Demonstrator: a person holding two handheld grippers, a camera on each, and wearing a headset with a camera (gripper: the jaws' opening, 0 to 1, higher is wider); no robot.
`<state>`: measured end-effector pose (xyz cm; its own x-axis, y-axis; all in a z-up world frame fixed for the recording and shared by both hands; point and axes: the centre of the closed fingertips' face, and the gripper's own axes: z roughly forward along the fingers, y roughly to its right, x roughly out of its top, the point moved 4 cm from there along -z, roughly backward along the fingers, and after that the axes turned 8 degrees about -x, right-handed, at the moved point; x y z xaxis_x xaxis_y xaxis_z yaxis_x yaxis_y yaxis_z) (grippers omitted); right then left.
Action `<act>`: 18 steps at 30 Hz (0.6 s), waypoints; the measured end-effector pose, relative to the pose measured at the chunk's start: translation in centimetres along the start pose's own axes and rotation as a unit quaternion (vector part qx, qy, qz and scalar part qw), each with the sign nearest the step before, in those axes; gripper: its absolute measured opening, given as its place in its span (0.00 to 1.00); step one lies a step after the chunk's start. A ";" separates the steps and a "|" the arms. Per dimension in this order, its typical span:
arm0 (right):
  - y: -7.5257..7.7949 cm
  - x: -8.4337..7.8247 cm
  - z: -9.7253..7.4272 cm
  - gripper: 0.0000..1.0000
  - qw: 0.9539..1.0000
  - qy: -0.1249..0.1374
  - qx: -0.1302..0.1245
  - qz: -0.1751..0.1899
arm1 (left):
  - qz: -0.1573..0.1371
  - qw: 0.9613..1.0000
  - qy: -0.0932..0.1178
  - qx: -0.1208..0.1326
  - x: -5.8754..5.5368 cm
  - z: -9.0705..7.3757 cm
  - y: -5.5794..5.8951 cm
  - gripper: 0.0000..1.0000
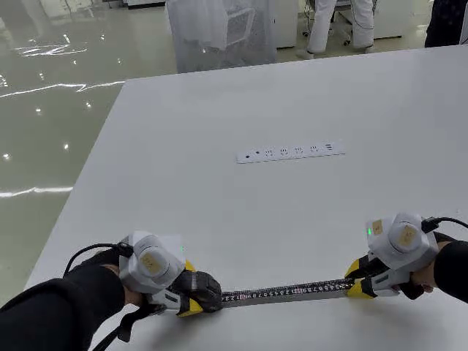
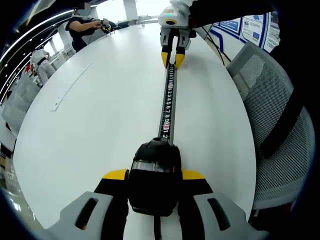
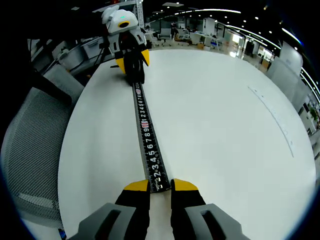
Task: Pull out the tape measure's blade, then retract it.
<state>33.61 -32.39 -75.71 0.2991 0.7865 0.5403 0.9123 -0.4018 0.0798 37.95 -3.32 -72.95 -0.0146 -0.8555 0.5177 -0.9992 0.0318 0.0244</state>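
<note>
Head view: blade (image 1: pixel 285 292) spans sideways from case (image 1: pixel 201 289) to right tool (image 1: pixel 355 280).

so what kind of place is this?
Probably an open-plan office or lab hall: a big white table with a power strip, a mesh office chair beside it, glossy floor and rows of ceiling lights.

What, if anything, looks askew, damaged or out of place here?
Nothing stands out. The left gripper clamps the tape measure case, the blade runs straight and flat along the table to the right gripper, unkinked, and the power strip lies flat farther back.
</note>
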 end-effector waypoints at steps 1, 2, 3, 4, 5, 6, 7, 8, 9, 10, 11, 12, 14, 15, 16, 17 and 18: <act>0.0 0.0 0.0 0.11 1.000 -0.003 0.000 -0.005 | 0.001 1.000 -0.001 -0.001 0.0 0.0 -0.1 0.33; 0.0 0.1 0.0 0.11 1.000 -0.006 0.000 -0.010 | 0.002 1.000 -0.002 -0.001 0.0 0.0 -0.1 0.33; 0.0 0.1 0.0 0.11 1.000 -0.009 0.001 -0.014 | 0.003 1.000 -0.002 -0.001 0.0 0.0 -0.1 0.33; 0.0 0.1 0.0 0.11 1.000 -0.011 0.002 -0.016 | 0.001 1.000 -0.003 -0.002 0.0 0.0 -0.1 0.33; 0.0 0.1 0.0 0.11 1.000 -0.014 0.004 -0.016 | 0.003 1.000 -0.006 -0.002 0.1 0.1 0.0 0.33; 0.1 0.1 0.1 0.11 1.000 -0.015 0.004 -0.018 | 0.004 1.000 -0.009 -0.003 0.1 0.1 0.0 0.33; 0.0 0.1 0.1 0.11 1.000 -0.019 0.005 -0.021 | 0.006 1.000 -0.013 -0.005 0.1 0.1 0.0 0.33; 0.0 0.2 0.1 0.11 0.999 -0.021 0.005 -0.025 | 0.006 1.000 -0.015 -0.006 0.1 0.1 0.0 0.33; -0.1 0.2 0.1 0.11 0.999 -0.023 0.004 -0.031 | 0.007 1.000 -0.016 -0.006 0.0 0.1 0.0 0.33; -0.1 0.2 0.1 0.11 0.999 -0.025 0.004 -0.032 | 0.007 1.000 -0.017 -0.006 0.0 0.1 0.0 0.33; -0.1 0.2 0.1 0.11 0.999 -0.026 0.004 -0.032 | 0.007 1.000 -0.018 -0.006 0.0 0.1 0.0 0.33; 0.0 0.2 0.1 0.11 0.999 -0.027 0.003 -0.034 | 0.007 1.000 -0.018 -0.006 0.0 0.1 0.0 0.33; 0.0 0.2 0.1 0.12 0.999 -0.029 0.003 -0.027 | 0.006 1.000 -0.019 -0.007 0.0 0.1 0.0 0.33; 0.0 0.3 0.1 0.12 0.999 -0.030 0.003 -0.024 | 0.006 1.000 -0.021 -0.007 0.0 0.1 0.0 0.33; 0.2 0.2 0.1 0.13 0.999 -0.030 0.001 -0.027 | 0.006 1.000 -0.022 -0.007 0.0 0.1 0.0 0.33; 0.3 0.2 0.0 0.14 0.999 -0.033 -0.003 -0.030 | 0.007 1.000 -0.025 -0.007 0.0 0.1 -0.1 0.33; 0.4 0.2 0.0 0.15 0.999 -0.033 -0.005 -0.031 | 0.008 1.000 -0.026 -0.008 0.0 0.0 -0.1 0.33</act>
<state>34.00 -32.34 -75.54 0.2612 0.8392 0.4770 0.9266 -0.3564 0.1196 38.00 -3.34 -72.99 -0.0320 -0.8809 0.4722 -0.9981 0.0527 0.0307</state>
